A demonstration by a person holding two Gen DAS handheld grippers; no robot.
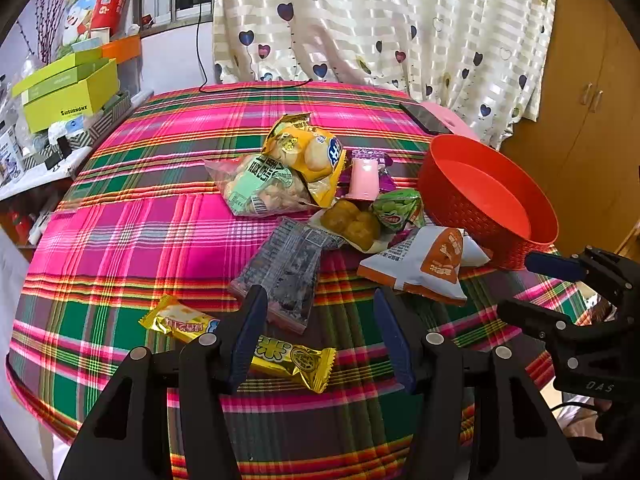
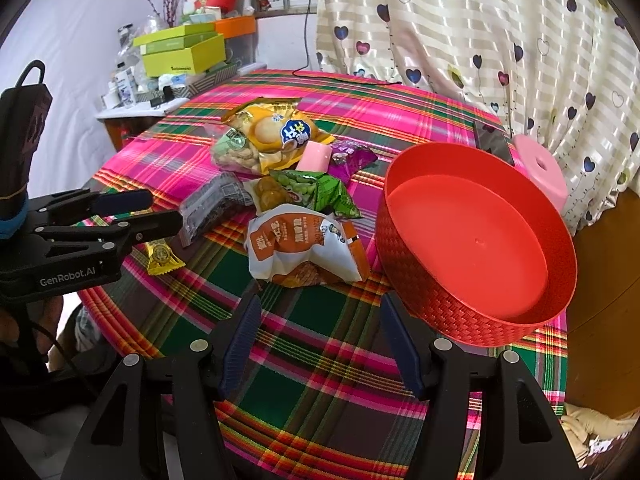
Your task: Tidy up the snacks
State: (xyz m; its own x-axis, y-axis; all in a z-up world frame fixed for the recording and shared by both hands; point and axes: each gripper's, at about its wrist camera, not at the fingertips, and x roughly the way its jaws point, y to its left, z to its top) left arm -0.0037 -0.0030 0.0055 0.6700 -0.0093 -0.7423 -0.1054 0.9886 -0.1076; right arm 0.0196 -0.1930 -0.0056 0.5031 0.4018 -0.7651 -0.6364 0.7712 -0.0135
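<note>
A pile of snack packets lies on the plaid tablecloth: a yellow biscuit bag (image 1: 308,152) (image 2: 272,132), a pink cup (image 1: 363,178), a green packet (image 1: 398,208) (image 2: 316,192), a white-and-orange bag (image 1: 424,264) (image 2: 300,244), a grey packet (image 1: 284,272) (image 2: 208,204) and two gold candy bars (image 1: 292,360). An empty red basket (image 1: 516,240) (image 2: 404,256) stands to the right. My left gripper (image 1: 320,312) is open above the gold bars and the grey packet. My right gripper (image 2: 320,316) is open over bare cloth, between the white-and-orange bag and the basket.
A side shelf with green boxes (image 1: 72,88) (image 2: 184,56) stands at the far left. A dark phone (image 1: 424,118) and a pink round object (image 2: 540,172) lie at the back right by the heart-print curtain (image 1: 380,20). A wooden cabinet (image 1: 580,100) is at the right.
</note>
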